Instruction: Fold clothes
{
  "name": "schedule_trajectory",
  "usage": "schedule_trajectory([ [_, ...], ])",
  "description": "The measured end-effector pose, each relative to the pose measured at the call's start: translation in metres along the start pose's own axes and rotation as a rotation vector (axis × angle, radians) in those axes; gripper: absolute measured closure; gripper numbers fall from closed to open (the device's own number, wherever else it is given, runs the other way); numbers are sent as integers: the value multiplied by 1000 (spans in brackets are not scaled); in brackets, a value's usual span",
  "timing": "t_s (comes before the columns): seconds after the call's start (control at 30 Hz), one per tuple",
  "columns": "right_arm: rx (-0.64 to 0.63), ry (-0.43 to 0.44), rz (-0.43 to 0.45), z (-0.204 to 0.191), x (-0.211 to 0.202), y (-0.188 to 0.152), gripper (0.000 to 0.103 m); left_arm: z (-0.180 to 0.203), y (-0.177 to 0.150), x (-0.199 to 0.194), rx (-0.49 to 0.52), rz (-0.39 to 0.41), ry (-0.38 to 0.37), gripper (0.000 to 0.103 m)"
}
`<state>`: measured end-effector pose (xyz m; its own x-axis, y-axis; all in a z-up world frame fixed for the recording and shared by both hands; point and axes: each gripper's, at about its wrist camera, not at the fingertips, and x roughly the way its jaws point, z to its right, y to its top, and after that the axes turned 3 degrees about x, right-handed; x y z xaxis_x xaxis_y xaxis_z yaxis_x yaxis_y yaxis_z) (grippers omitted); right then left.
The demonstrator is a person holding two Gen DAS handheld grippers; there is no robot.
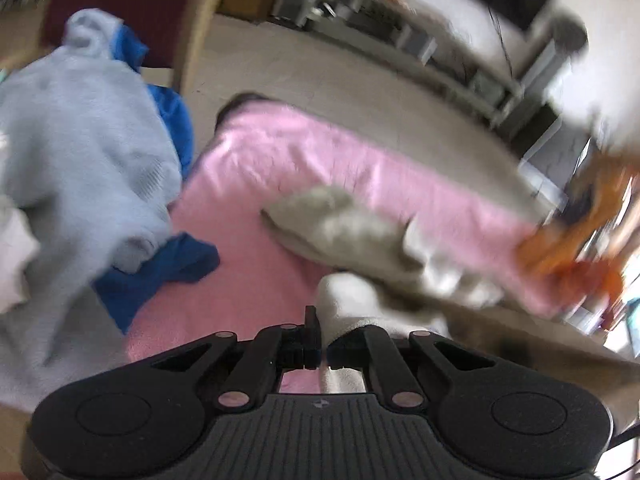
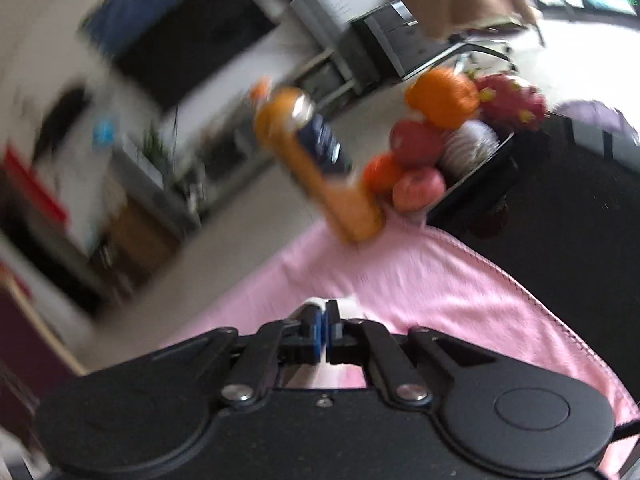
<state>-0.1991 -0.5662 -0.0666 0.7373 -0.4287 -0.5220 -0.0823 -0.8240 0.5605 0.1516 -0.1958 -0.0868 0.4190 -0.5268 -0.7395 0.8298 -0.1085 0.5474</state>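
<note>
We see 1 big pink cloth [image 1: 280, 168] spread over the table; it is the largest thing here, and the clothes lie on it. On its left side sits 1 pale blue fluffy garment [image 1: 80, 128] in a heap, with 1 bright blue garment [image 1: 160, 272] poking out from under it; these 2 are well apart from our tongs.

The thing we are working on is 1 beige garment [image 1: 360, 240]; it lies just in front of the left gripper [image 1: 322, 340] and stretches away up and to the right, so its long way runs slantwise across the pink cloth. The left gripper is clenched on the near end of it; we see the cloth pinched between the tips. The right gripper [image 2: 325, 328] is clenched too, with a small white bit of cloth in its tips; we think this is another edge of the same beige garment, but the picture is too blurry to be sure.

So both hands are at the near side, and the rest of the garment lies forward of them; we judge the fold must carry the near edge that way.

Farther off we count 1 orange bottle [image 2: 316, 164] and 1 tray of fruit [image 2: 444, 140], both at the far edge of the pink cloth.
</note>
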Motion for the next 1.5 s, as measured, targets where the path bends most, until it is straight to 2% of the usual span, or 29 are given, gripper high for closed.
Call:
schedule_trajectory([
  [0.1, 160, 108, 9, 1, -20, 24, 101, -6, 29, -48, -113, 76, -96, 100],
  [0.2, 204, 257, 63, -23, -60, 47, 101, 1, 57, -113, -170, 208, -218, 100],
  [0.33, 150, 457, 241, -68, -145, 73, 101, 24, 72, -222, -147, 456, -363, 100],
  [0.4, 94, 528, 356, -87, -191, 81, 101, 36, 71, -267, -114, 549, -411, 100],
  [0.43, 55, 531, 398, -97, -208, 83, 101, 41, 69, -282, -102, 580, -401, 100],
  [0.47, 26, 519, 396, -105, -220, 85, 101, 46, 68, -296, -91, 606, -382, 100],
  [0.57, -20, 509, 387, -119, -247, 88, 101, 47, 65, -319, -95, 629, -415, 100],
  [0.63, -30, 555, 421, -119, -264, 83, 101, 47, 63, -330, -83, 656, -425, 100],
  [0.7, -30, 580, 451, -120, -270, 81, 101, 48, 66, -328, -79, 649, -401, 100],
  [0.8, -46, 519, 392, -131, -239, 86, 101, 50, 85, -287, -82, 560, -307, 100],
  [0.93, -84, 352, 232, -145, -145, 90, 101, 57, 120, -202, -44, 428, -117, 100],
  [1.0, -97, 279, 177, -154, -90, 94, 101, 59, 139, -165, -42, 376, -71, 101],
  [1.1, -93, 277, 177, -179, -61, 95, 101, 68, 158, -166, -27, 443, -88, 101],
  [1.13, -106, 305, 208, -186, -64, 99, 101, 74, 160, -177, 0, 501, -93, 101],
  [1.17, -133, 332, 247, -192, -73, 100, 101, 80, 159, -190, 32, 563, -95, 101],
  [1.23, -179, 364, 308, -191, -89, 102, 101, 84, 152, -201, 75, 631, -80, 101],
  [1.3, -212, 358, 320, -179, -97, 94, 101, 79, 137, -201, 84, 637, -67, 101],
  [1.4, -195, 327, 262, -135, -86, 72, 101, 49, 97, -176, 36, 556, -64, 101],
  [1.5, -154, 273, 172, -79, -66, 37, 101, 19, 45, -129, 3, 431, -32, 101],
])
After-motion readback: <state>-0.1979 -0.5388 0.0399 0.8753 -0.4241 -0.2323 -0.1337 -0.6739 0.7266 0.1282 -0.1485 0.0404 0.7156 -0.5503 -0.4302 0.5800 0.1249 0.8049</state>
